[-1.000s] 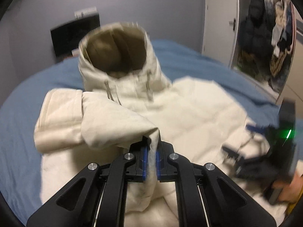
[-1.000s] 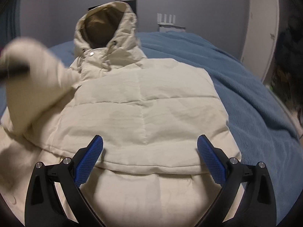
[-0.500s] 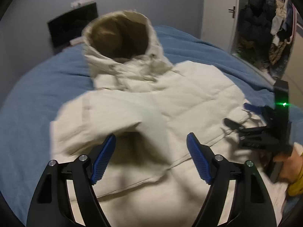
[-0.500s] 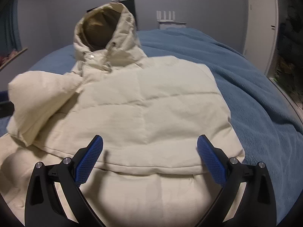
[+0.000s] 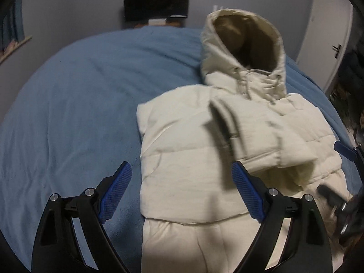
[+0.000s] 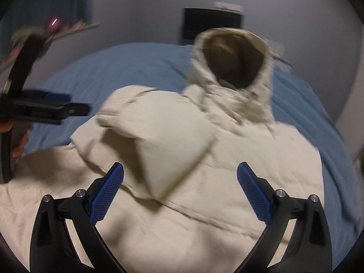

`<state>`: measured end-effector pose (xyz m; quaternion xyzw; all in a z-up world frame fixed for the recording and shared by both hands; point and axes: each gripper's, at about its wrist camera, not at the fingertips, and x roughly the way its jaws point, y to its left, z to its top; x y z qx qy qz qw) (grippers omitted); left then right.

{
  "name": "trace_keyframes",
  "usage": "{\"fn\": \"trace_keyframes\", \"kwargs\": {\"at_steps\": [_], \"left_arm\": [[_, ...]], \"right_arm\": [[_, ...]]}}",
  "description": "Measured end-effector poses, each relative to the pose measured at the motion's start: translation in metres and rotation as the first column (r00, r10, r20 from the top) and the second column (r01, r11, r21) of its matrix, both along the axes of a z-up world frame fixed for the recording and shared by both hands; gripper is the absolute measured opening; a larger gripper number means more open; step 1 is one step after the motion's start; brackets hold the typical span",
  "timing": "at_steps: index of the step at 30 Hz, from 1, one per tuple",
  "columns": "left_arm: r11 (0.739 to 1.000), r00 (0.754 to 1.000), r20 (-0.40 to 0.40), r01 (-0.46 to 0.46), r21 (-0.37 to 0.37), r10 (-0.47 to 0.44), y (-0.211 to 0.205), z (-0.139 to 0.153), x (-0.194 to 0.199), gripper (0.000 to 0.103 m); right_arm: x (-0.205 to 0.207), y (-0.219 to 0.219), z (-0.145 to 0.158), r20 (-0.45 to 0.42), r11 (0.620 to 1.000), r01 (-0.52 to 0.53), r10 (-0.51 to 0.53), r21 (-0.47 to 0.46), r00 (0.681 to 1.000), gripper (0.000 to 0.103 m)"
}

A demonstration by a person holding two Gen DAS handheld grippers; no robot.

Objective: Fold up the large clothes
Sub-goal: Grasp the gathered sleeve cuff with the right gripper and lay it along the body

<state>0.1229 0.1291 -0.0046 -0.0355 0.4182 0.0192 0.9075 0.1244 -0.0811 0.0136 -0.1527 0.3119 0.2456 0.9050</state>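
While both tongs [image 5: 180,194] [image 6: 179,192] gape empty, the quilted cream jacket [image 5: 204,159] lies puffy on fuzzy blue bedding [image 5: 75,104].

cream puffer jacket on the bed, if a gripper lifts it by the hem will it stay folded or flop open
The jacket would probably flop: its quilted panels look soft and puffy. The sleeve folded across its front lies loose and bulging, so it would likely slide off. The hood stands up on its own, hinting at springy filling that resists flat folds. It is probably light for its bulk.
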Motion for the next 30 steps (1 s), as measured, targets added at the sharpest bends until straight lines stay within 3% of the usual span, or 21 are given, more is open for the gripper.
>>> {"fn": "trace_keyframes", "kwargs": {"at_steps": [6, 7, 8, 10, 13, 19, 23, 30], "left_arm": [[1.0, 0.998, -0.061, -0.005, -0.013, 0.005, 0.002, -0.019, 0.011, 0.086], [1.0, 0.998, -0.07, -0.006, -0.019, 0.005, 0.002, -0.022, 0.013, 0.086], [1.0, 0.997, -0.08, -0.008, -0.026, 0.006, 0.003, -0.025, 0.014, 0.086], [0.999, 0.995, -0.101, -0.016, -0.05, 0.011, 0.006, -0.032, 0.017, 0.086], [0.997, 0.993, -0.117, -0.024, -0.076, 0.015, 0.009, -0.038, 0.019, 0.086], [0.998, 0.992, -0.123, -0.001, -0.061, -0.007, 0.002, -0.04, 0.02, 0.085], [1.0, 0.994, -0.109, 0.026, -0.017, -0.028, -0.009, -0.039, 0.019, 0.085], [0.998, 0.992, -0.117, 0.058, 0.032, -0.054, -0.019, -0.044, 0.02, 0.085]], "right_arm": [[0.014, 0.056, -0.012, 0.08, 0.988, -0.033, 0.046, -0.152, 0.996, 0.093], [0.018, 0.06, -0.015, 0.089, 0.984, -0.019, 0.035, -0.177, 0.995, 0.086], [0.022, 0.062, -0.016, 0.085, 0.983, -0.01, 0.025, -0.183, 0.996, 0.07], [0.029, 0.058, -0.017, 0.033, 0.99, -0.005, 0.01, -0.139, 0.999, 0.053], [0.028, 0.039, -0.008, 0.046, 0.995, 0.043, -0.039, -0.086, 0.998, 0.039], [0.03, -0.019, 0.012, 0.035, 0.987, 0.157, -0.158, 0.043, 0.987, 0.034], [0.036, -0.062, 0.016, 0.0, 0.961, 0.257, -0.258, 0.1, 0.966, 0.033], [0.058, -0.138, -0.029, -0.246, 0.878, 0.434, -0.384, 0.201, 0.89, 0.033]]}}
